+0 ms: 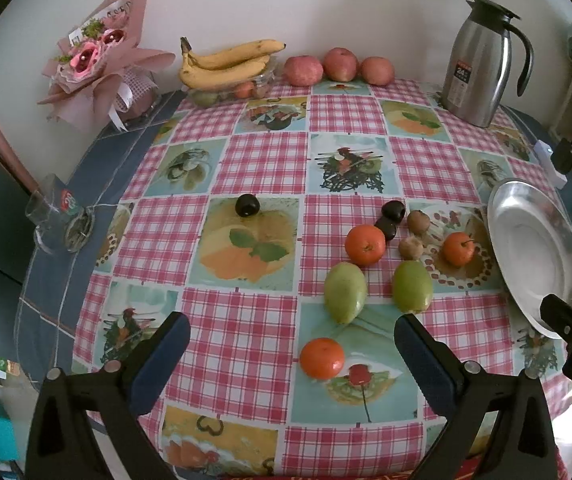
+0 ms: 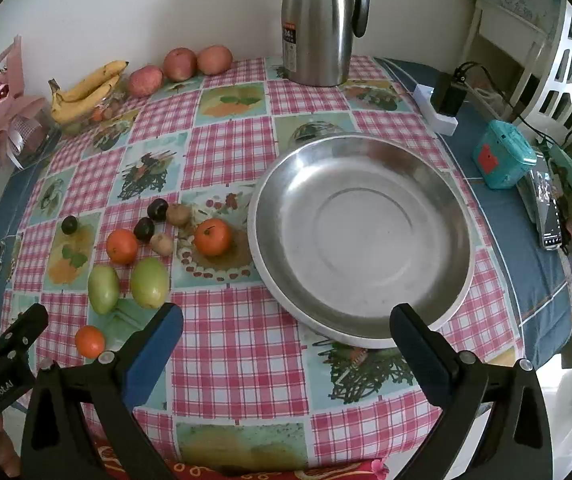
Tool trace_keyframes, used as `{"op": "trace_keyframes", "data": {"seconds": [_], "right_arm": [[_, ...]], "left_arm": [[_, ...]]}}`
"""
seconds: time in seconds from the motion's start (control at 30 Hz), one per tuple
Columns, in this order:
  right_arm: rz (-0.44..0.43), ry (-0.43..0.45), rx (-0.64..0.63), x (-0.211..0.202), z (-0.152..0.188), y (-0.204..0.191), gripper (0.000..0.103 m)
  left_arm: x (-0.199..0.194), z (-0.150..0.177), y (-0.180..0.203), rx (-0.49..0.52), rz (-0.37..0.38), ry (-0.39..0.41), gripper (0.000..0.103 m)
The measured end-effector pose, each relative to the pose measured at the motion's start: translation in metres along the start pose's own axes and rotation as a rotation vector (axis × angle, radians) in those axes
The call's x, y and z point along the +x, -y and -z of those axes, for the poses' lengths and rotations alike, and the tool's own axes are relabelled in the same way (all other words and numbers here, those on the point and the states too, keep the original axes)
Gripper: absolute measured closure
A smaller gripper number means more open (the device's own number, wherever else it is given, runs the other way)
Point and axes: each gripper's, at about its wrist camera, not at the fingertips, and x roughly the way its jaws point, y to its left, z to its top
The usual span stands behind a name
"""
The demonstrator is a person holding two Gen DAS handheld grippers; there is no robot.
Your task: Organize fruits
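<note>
A table w/ a pink checked cloth [image 1: 245, 168] stands against a white wall. The loose fruit lies in a cluster left of a metal dish [image 2: 360, 236], which holds nothing: three oranges [image 1: 365, 245] [image 1: 458, 249] [image 1: 322, 358], two green mangoes [image 1: 344, 297] [image 1: 412, 286], two kiwis [image 1: 418, 222] [image 1: 410, 247] and two dark plums touching each other [image 1: 393, 210] [image 1: 386, 227], plus a third plum [image 1: 247, 205] well apart to the left. The nearest orange lies just ahead of the left gripper [image 1: 292, 334], jaws wide, holding nothing. The right gripper [image 2: 286, 326] hangs at the dish's near rim, jaws also wide and empty. Along the wall: bananas [image 1: 225, 62] on a clear box, three apples [image 1: 340, 65], a steel jug [image 1: 480, 64] (black handle) and a pink bouquet [image 1: 97, 56] at the far left corner. A teal box [image 2: 504, 156] sits right of the dish.
</note>
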Motion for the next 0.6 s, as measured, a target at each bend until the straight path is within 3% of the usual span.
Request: {"op": "trace_keyframes", "data": {"seconds": [0.6], "right_arm": [[0.002,0.002,0.021,-0.0007,0.0006,0.0016,0.000]], "left_arm": [[0.0031,-0.0007,-0.0009,-0.004,0.006,-0.009,0.000]]}}
